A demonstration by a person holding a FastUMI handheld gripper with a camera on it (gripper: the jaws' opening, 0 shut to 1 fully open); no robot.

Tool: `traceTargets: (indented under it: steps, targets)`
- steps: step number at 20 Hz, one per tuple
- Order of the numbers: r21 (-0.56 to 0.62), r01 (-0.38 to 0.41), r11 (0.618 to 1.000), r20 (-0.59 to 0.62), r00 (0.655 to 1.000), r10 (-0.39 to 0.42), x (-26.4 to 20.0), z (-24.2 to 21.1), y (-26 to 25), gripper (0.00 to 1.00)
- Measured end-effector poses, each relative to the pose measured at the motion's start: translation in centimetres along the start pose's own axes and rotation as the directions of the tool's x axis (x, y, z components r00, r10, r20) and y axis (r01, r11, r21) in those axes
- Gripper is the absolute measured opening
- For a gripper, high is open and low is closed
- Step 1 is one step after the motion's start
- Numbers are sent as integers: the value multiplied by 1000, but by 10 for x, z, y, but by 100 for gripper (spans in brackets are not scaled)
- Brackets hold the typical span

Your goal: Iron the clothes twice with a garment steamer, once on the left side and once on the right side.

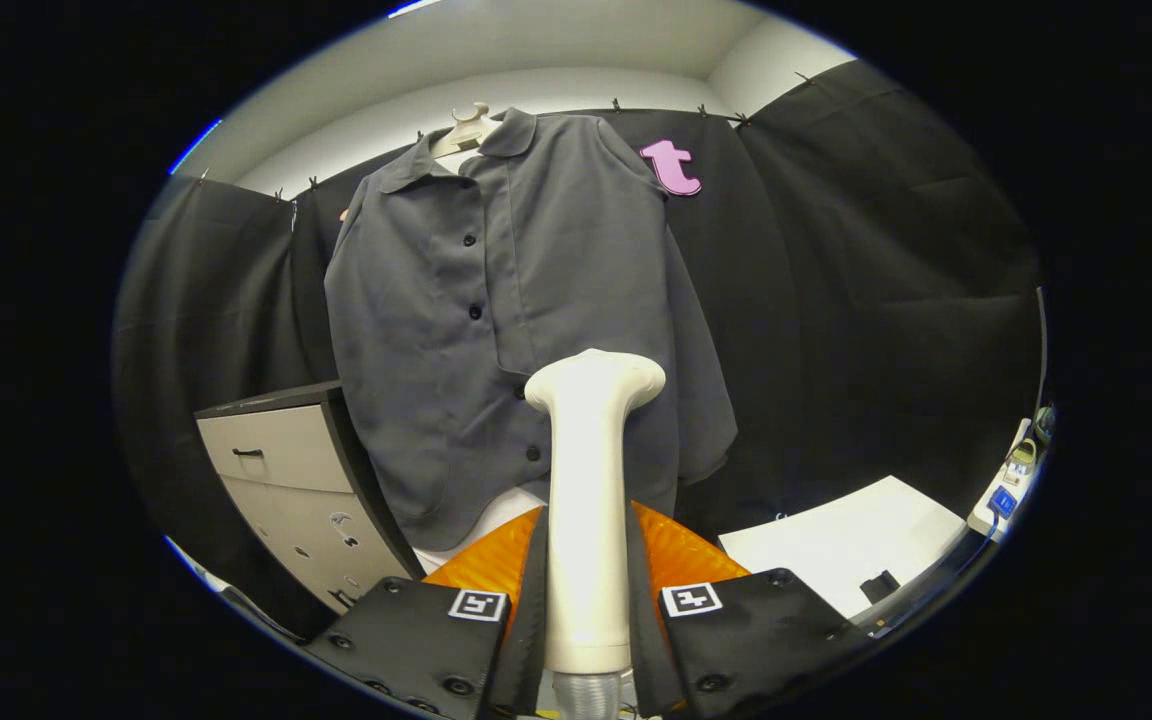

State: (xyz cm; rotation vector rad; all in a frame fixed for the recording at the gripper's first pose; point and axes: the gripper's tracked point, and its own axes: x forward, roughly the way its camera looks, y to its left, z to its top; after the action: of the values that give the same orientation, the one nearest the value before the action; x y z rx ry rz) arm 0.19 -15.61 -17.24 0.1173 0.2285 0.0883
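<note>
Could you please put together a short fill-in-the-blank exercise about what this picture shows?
1. The tool is shut on the handle of the white garment ____.
2. The grey shirt hangs on a pale ____ in front of the black cloth wall.
3. The steamer head is level with the ____ part of the shirt, near its bottom buttons.
4. Beside the shirt stands a cabinet with ____ in its front.

Missing words: steamer; hanger; lower; drawers

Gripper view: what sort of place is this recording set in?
Likely a staged recording booth: black cloth wall, grey shirt on a hanger, drawer cabinet beside it. The tongs are shut on the steamer.
</note>
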Motion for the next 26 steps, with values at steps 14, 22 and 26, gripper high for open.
traceTargets:
  steps: [14,22,26]
  targets:
    - [-44,-50,998,165,985,57,-65,95,40,43]
    - [-77,-124,989,297,944,142,-97,168,79,43]
    - [-95,-143,985,341,925,167,-108,189,92,42]
